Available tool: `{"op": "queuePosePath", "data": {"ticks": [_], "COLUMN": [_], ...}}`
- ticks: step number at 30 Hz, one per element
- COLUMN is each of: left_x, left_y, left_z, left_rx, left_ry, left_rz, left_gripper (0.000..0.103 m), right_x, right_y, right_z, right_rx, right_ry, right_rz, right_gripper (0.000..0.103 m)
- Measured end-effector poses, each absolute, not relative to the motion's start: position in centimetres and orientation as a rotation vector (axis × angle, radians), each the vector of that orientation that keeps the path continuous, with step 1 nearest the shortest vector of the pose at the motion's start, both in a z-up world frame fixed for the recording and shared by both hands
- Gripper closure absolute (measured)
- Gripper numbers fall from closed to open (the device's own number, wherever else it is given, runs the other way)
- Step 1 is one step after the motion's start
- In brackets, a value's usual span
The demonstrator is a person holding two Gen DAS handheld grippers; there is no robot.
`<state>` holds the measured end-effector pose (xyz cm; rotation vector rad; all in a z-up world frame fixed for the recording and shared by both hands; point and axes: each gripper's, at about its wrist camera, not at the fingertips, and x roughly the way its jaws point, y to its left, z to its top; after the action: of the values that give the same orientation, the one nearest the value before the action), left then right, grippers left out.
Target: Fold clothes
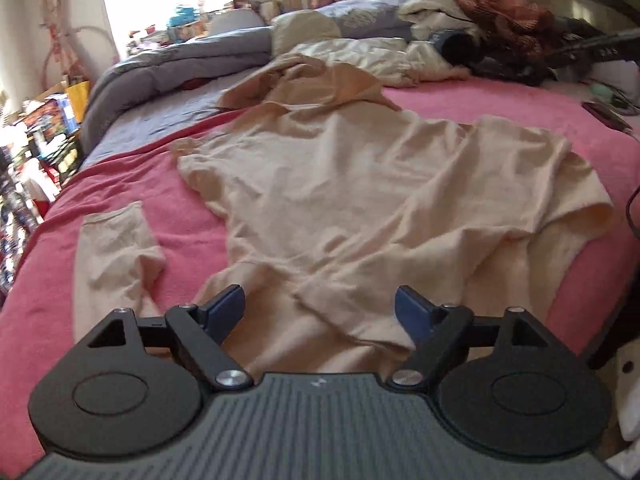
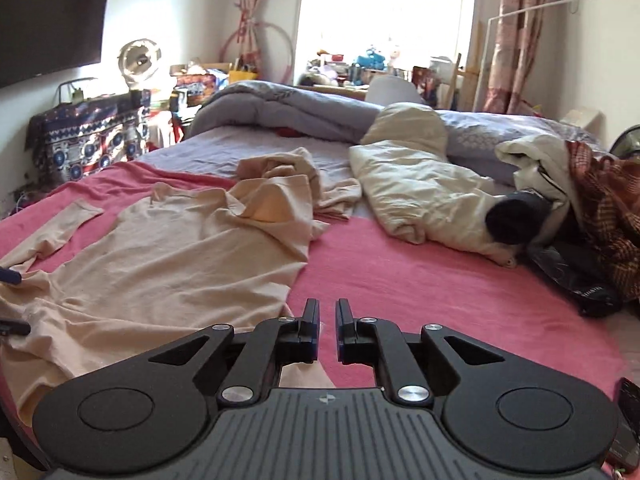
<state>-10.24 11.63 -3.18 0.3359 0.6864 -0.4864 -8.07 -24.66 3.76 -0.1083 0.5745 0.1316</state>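
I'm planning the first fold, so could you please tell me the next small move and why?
Probably lower the open left gripper onto the beige shirt hem just below its fingers and close. The shirt lies spread but wrinkled on the pink blanket, and neither gripper holds cloth.

Shirt [image 1: 360, 184] pale peach, plain. Blanket [image 2: 420, 280] on bed pink. Quilt [image 2: 288, 104] grey-lilac. Cloth [image 2: 600, 200] rust-red checked. Curtain [image 2: 516, 32] pink patterned. Fingers [image 1: 228, 306] blue-padded, black.
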Motion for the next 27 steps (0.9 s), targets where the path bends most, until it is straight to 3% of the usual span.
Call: {"op": "queuePosePath", "data": {"ticks": [3, 6, 8, 9, 10, 11, 18, 20, 23, 27], "left_x": [-11.0, -11.4, -10.8, -10.2, -9.8, -9.5, -7.0, -4.8, -1.5, 0.8], "left_y": [8.1, 5.2, 3.9, 3.7, 3.6, 3.6, 1.6, 0.5, -0.7, -1.9], "left_z": [-3.0, -4.0, -5.3, -5.3, -4.8, -4.0, 1.6, 4.6, 10.1, 16.4], "left_rx": [0.458, 0.583, 0.627, 0.590, 0.543, 0.501, 0.455, 0.389, 0.236, 0.181], "left_ry": [0.644, 0.629, 0.657, 0.682, 0.704, 0.712, 0.569, 0.492, 0.367, 0.194], "left_rz": [-0.607, -0.660, -0.627, -0.633, -0.636, -0.628, -0.619, -0.613, -0.602, -0.536], "left_gripper": [0.012, 0.010, 0.031, 0.053, 0.087, 0.096, 0.099, 0.100, 0.100, 0.100], "right_x": [-10.0, -11.8, -12.7, -13.1, -13.6, -14.0, -15.6, -16.0, -16.6, -16.0], "right_y": [-25.3, -24.7, -24.3, -24.2, -23.8, -23.8, -23.8, -23.0, -21.1, -17.4], "right_z": [2.3, 0.4, -0.7, -1.2, -1.3, -1.5, -3.1, -3.4, -3.5, -4.0], "right_rx": [-0.076, -0.046, 0.000, 0.021, 0.037, 0.048, 0.197, 0.230, 0.262, 0.227], "right_ry": [0.595, 0.623, 0.644, 0.655, 0.665, 0.667, 0.695, 0.697, 0.692, 0.725], "right_rz": [0.141, 0.182, 0.206, 0.218, 0.226, 0.226, 0.273, 0.336, 0.451, 0.586], "right_gripper": [0.067, 0.062, 0.059, 0.059, 0.059, 0.056, 0.052, 0.051, 0.039, 0.037]}}
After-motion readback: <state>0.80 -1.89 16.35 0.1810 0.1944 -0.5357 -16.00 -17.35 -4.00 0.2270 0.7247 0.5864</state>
